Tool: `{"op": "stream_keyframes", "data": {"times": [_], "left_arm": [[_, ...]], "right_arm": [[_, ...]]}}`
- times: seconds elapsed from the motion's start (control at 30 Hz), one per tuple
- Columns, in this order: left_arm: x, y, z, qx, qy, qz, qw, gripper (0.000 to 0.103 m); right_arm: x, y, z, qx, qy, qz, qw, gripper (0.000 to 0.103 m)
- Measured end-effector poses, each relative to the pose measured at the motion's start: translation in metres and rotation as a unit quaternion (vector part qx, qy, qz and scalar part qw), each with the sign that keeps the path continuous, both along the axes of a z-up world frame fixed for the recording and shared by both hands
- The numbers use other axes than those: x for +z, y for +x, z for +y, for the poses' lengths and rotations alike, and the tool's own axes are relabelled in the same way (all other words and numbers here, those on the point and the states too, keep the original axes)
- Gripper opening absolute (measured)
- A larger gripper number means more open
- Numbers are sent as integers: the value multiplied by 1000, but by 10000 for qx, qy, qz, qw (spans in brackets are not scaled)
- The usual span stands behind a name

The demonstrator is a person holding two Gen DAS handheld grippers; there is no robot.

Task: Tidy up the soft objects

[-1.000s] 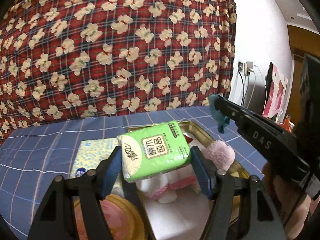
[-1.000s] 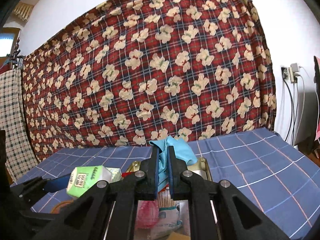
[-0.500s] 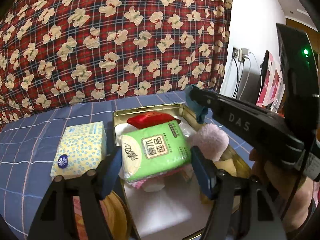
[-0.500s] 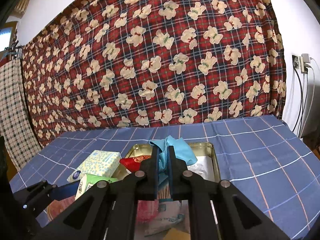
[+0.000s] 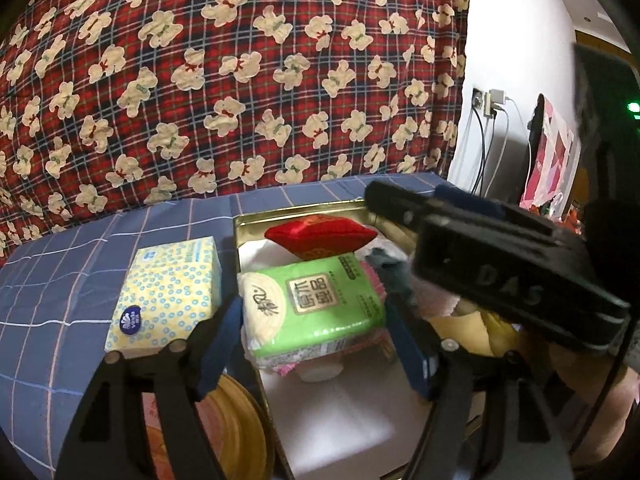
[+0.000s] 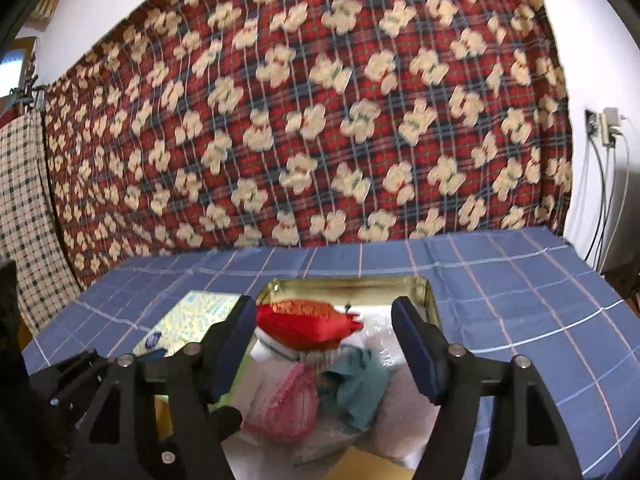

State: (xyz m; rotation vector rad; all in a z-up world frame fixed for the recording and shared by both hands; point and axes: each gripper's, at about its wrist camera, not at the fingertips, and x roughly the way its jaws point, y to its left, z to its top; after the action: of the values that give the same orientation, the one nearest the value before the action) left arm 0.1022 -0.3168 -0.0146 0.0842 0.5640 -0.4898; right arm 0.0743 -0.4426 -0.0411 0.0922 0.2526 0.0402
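Two grippers work over the gold tin on the blue checked cloth. The green tissue pack lies in the tin's near part, its long axis running across the tin from left to right, printed face up and tilted a little. The left gripper brackets it: its jaws have just been opening, and the blue pads stand just beside the pack's short ends, with no clear press on it. The right gripper has just been opening too; its jaws stand wide, nothing held. Below them the teal cloth lies crumpled in the tin, beside a pink fluffy item and nearer than the red cushion. A yellow tissue box sits left of the tin.
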Motion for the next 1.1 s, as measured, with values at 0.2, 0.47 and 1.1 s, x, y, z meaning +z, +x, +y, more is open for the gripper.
{"op": "stream_keyframes", "data": {"times": [0.2, 0.47, 1.1], "left_arm": [[4, -4, 3, 54, -64, -65, 9999, 99], [19, -19, 15, 212, -166, -521, 9983, 102], [23, -26, 41, 483, -389, -648, 9960, 102]], "right_arm": [[2, -8, -1, -90, -6, -68, 9999, 72], [7, -22, 1, -127, 30, -258, 9996, 77], [9, -44, 11, -96, 65, -475, 9988, 79]]}}
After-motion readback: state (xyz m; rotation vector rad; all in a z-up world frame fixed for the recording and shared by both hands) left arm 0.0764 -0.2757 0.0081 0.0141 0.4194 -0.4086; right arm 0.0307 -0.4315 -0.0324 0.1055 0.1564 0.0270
